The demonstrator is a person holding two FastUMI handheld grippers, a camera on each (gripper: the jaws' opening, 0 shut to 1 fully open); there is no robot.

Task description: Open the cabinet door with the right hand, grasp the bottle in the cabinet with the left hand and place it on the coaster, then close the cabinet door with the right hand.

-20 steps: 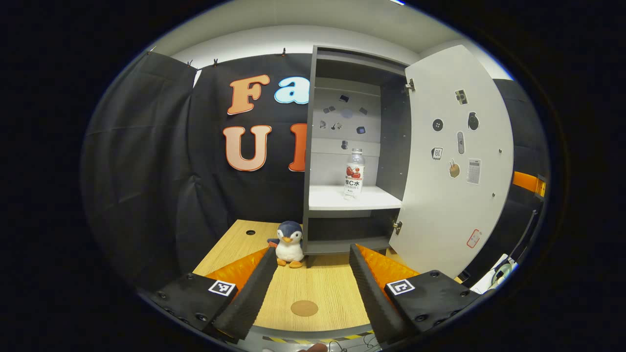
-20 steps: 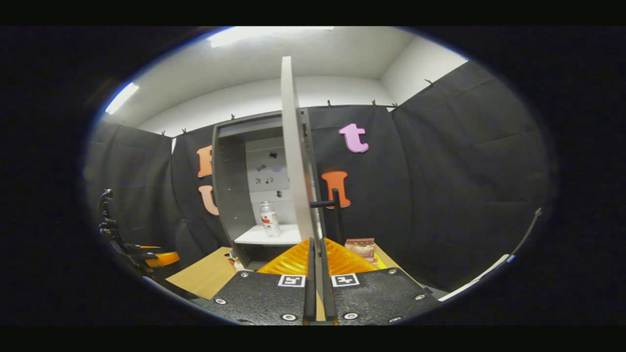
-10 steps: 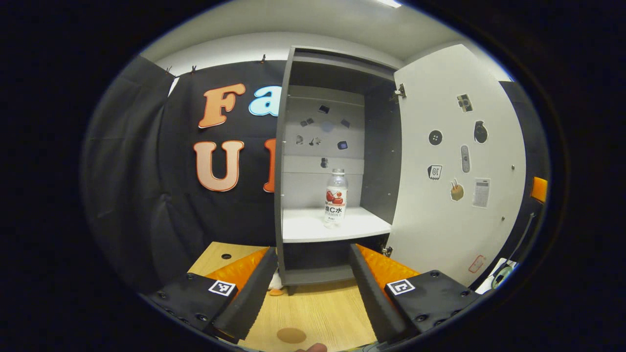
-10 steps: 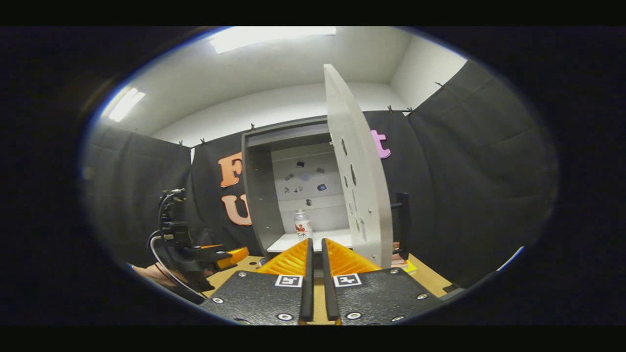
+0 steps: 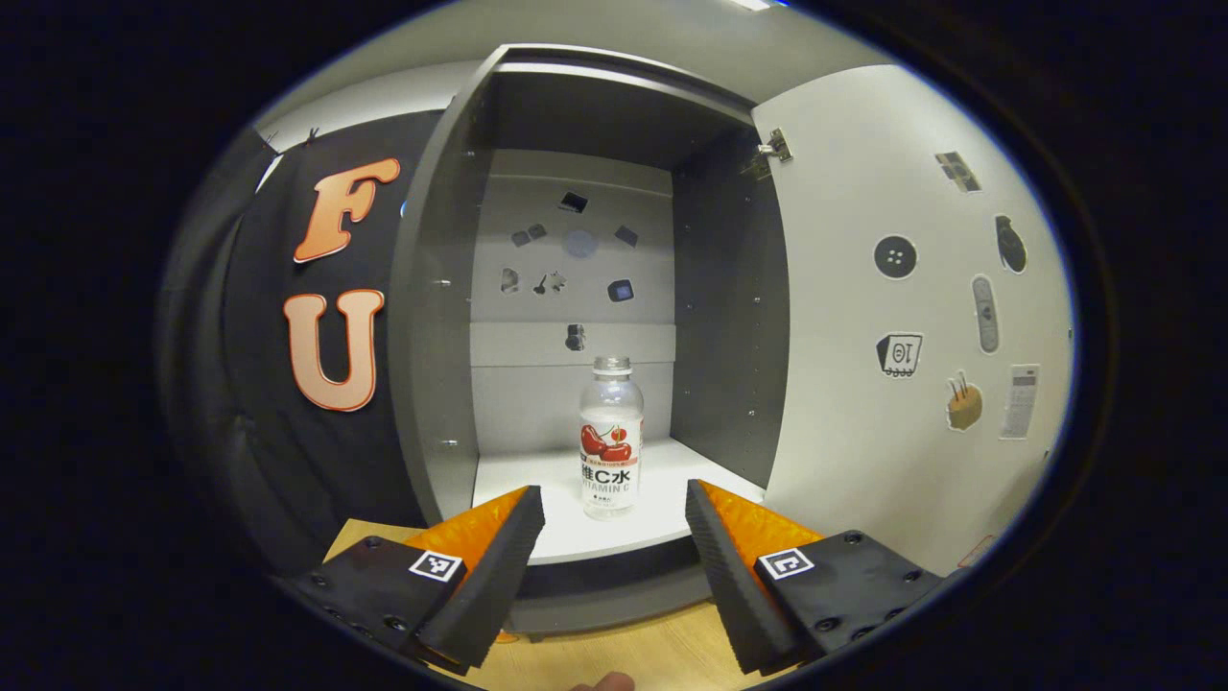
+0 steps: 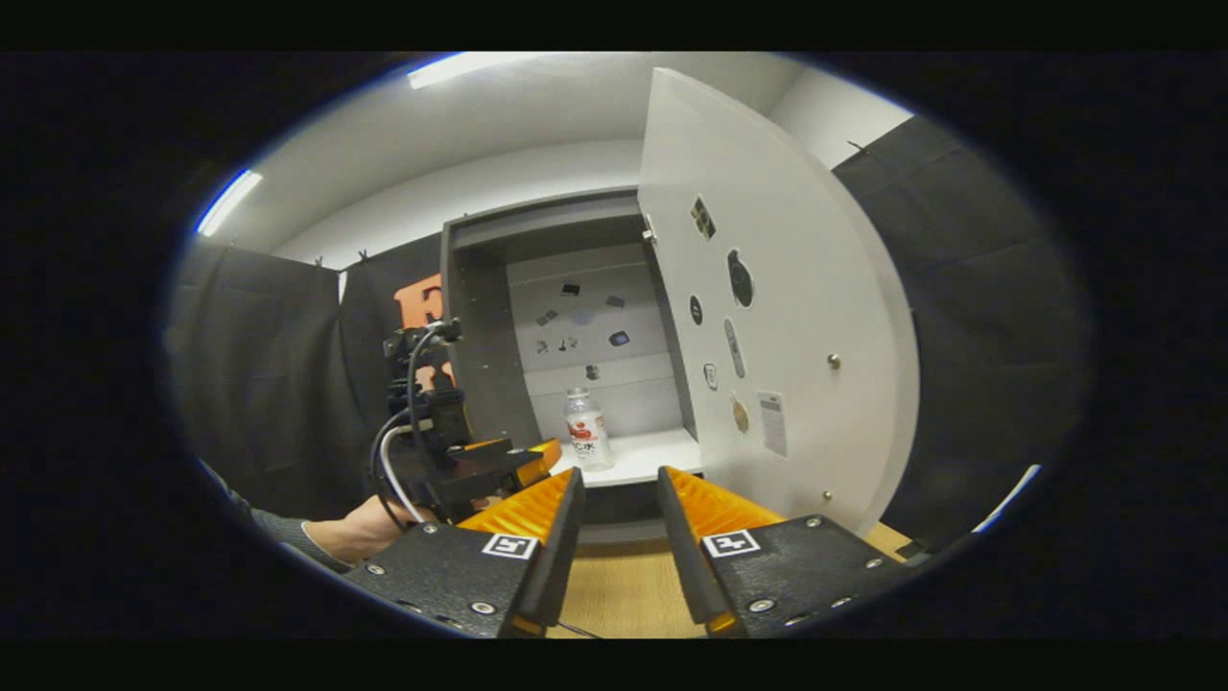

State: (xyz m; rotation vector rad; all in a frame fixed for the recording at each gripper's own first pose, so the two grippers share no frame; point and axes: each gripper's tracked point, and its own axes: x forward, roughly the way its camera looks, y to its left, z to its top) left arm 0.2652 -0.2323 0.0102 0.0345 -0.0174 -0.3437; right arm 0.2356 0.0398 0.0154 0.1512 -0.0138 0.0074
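A clear bottle [image 5: 610,437] with a red fruit label stands upright on the white shelf [image 5: 556,480] inside the grey cabinet [image 5: 436,317]. The white door [image 5: 911,317] hangs wide open on the right. My left gripper [image 5: 606,509] is open just in front of the shelf edge, the bottle beyond its fingertips and centred between them. In the right gripper view the same bottle [image 6: 583,441] sits on the shelf, and the left gripper [image 6: 508,461] reaches toward it, held by a hand [image 6: 360,528]. My right gripper [image 6: 619,489] is open, holding nothing, clear of the door [image 6: 787,317].
Wooden tabletop [image 5: 614,662] runs below the cabinet. Small stickers dot the cabinet's back wall [image 5: 576,240] and the inside of the door. Black cloth walls [image 6: 988,317] enclose the booth on both sides.
My left gripper moved up and forward close to the shelf; penguin and coaster dropped out of its view. My right gripper let go of the door, opened and pulled back, the door now swung wide.
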